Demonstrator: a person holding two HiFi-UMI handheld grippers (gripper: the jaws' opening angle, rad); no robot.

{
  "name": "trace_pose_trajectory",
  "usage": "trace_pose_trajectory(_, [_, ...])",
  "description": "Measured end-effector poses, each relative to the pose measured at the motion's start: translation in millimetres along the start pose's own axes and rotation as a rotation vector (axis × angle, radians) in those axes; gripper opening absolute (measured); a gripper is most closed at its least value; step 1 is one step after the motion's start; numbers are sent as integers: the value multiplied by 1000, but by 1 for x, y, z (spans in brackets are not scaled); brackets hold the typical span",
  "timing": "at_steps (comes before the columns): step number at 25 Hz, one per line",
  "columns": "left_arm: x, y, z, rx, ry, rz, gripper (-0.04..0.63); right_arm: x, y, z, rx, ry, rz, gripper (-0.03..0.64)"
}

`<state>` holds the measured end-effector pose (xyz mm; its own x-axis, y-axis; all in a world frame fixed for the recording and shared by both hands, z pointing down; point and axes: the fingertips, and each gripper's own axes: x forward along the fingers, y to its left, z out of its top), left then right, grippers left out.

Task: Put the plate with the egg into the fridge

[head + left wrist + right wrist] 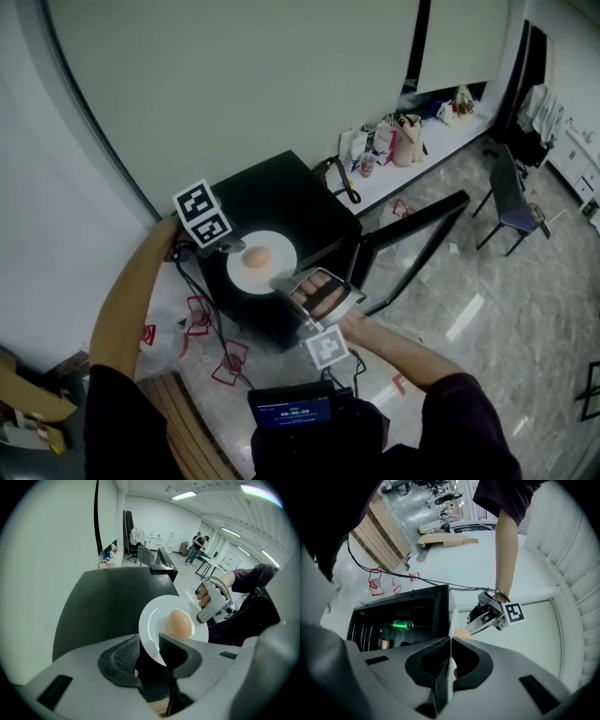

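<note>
A white plate [246, 274] with a brown egg [259, 255] on it is held level over the front of the black fridge's top [281, 192]. My left gripper [234, 247] is shut on the plate's left rim. In the left gripper view the plate [152, 625] runs aslant between the jaws [149, 651], with the egg [179, 623] just beyond. My right gripper [286, 283] is shut on the near right rim. In the right gripper view the plate [452, 620] shows edge-on between its closed pads [451, 656].
The fridge door [412, 234] stands open to the right. A green can [403, 625] lies inside the fridge. Red-tagged cables [216, 342] trail on the floor at its left. Bags [384, 141] line a ledge behind, and a chair [511, 192] stands far right.
</note>
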<state>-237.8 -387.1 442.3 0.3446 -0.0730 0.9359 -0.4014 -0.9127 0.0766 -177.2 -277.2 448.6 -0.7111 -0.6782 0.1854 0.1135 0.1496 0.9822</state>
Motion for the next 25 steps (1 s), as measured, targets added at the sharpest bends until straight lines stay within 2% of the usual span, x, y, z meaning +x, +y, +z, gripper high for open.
trace_pose_trajectory(4, [-20, -6, 14, 80, -102, 141, 114, 0, 1, 0, -10, 11, -2, 23])
trace_pose_trajectory(8, [-40, -24, 29, 126, -243, 274, 112, -4, 3, 1, -15, 32, -4, 23])
trace_pose_trajectory(11, [-53, -37, 36, 137, -344, 409, 112, -8, 1, 2, -12, 44, -9, 23])
trace_pose_trajectory(14, [-69, -49, 37, 90, -467, 554, 107, -18, 2, 4, -8, 57, -21, 23])
trace_pose_trajectory(17, [-91, -67, 30, 14, -596, 669, 36, -28, 2, 3, -11, 96, -36, 23])
trace_pose_trajectory(19, [-99, -87, 25, -23, -670, 718, 12, -35, 2, 3, 4, 121, -50, 23])
trace_pose_trajectory(25, [-92, -148, 9, -116, -851, 811, 11, -63, -2, 15, 44, 152, -110, 23])
